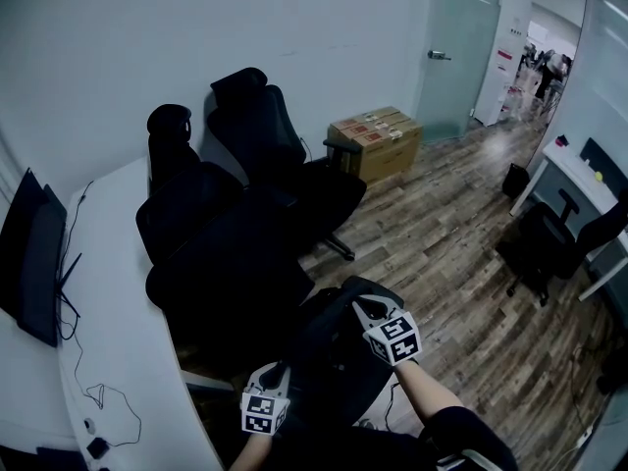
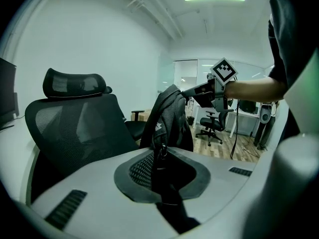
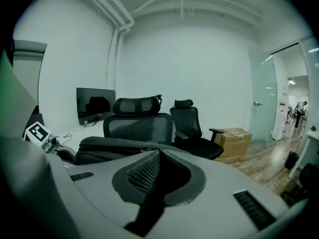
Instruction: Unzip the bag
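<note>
Hanging before the black mesh office chairs (image 1: 245,214), the black fabric backpack (image 1: 334,361) drooped, limp and dark, between both claws. The right claw (image 1: 358,307) was clamped tight on its raised upper ridge. The left claw (image 1: 280,369) was pinched narrow on its edge by the small metal zip pull (image 2: 160,151).

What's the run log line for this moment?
left gripper: shut on zipper pull | right gripper: shut on bag top | progress: unclear
</note>
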{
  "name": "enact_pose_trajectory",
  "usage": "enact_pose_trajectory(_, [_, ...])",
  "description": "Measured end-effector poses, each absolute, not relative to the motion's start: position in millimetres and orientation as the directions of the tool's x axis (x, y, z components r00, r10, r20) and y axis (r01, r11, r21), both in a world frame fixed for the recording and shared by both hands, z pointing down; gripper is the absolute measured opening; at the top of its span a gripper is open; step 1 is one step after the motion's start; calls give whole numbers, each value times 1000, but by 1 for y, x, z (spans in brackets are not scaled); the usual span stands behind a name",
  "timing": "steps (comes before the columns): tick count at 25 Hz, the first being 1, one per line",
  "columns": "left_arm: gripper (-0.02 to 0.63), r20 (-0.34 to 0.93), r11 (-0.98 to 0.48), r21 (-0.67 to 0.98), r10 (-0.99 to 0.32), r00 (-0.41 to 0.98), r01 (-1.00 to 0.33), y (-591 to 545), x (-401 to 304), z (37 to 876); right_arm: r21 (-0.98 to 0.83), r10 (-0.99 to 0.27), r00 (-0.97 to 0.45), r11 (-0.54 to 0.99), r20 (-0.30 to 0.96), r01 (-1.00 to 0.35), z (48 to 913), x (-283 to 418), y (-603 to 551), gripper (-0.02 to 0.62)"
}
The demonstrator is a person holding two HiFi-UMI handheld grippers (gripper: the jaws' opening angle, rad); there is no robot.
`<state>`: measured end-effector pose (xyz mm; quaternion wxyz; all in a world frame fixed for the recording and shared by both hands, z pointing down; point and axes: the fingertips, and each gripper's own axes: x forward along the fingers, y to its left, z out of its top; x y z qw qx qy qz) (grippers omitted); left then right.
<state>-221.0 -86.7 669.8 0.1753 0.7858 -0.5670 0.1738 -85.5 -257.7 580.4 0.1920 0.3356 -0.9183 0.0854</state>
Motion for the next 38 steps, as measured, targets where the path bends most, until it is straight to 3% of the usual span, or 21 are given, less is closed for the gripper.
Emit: enact_pose_trajectory(38, [51,511,-320,108,-794,329,-941,-106,-232,674,-220,-622,-637,614,455,-758,630,-16,-320,51])
